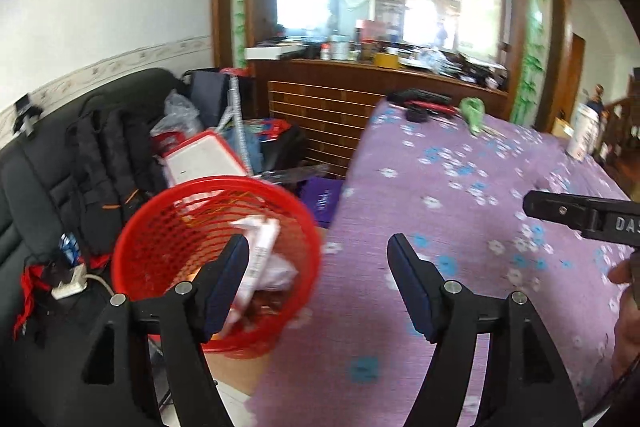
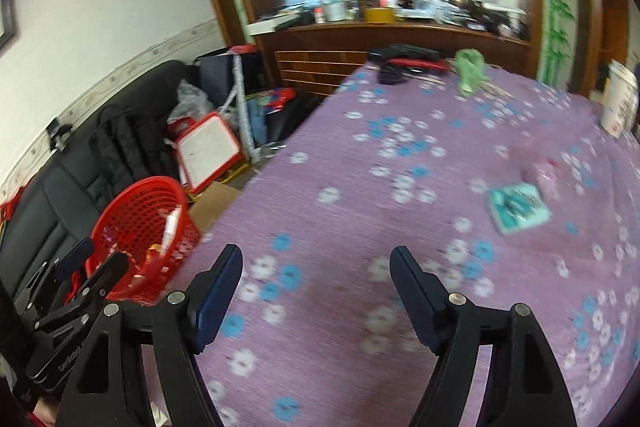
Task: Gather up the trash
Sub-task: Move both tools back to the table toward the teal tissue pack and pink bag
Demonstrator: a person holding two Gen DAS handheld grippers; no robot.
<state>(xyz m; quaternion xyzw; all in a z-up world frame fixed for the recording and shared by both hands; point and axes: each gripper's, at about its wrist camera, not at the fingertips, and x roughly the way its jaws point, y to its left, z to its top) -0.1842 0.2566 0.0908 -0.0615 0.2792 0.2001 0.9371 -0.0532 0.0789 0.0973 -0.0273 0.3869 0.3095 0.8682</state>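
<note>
The left gripper [image 1: 316,255] is held with its fingers spread wide and nothing between them, over the gap between a red basket [image 1: 168,223] and the table edge. The right gripper [image 2: 316,267] is likewise spread wide and empty, above the purple flowered cloth [image 2: 360,187] that covers the table.

The basket is seen just beside the table's left edge, in front of a black sofa [image 1: 48,167]. White crumpled wrappers [image 1: 260,255] lie inside it; the longest one is tilted, with its long axis running from the upper rim down into the basket.

On the cloth, a teal packet [image 2: 518,207] lies flat to the right of the right gripper and well apart from it, its long axis running roughly left to right with the right end slightly lower. A blurred pink item [image 2: 548,175] lies just beyond it; its shape cannot be told. A green crumpled piece [image 2: 470,71] and a white cup [image 2: 620,103] are seen at the far side, along with dark tools [image 2: 404,61].
</note>
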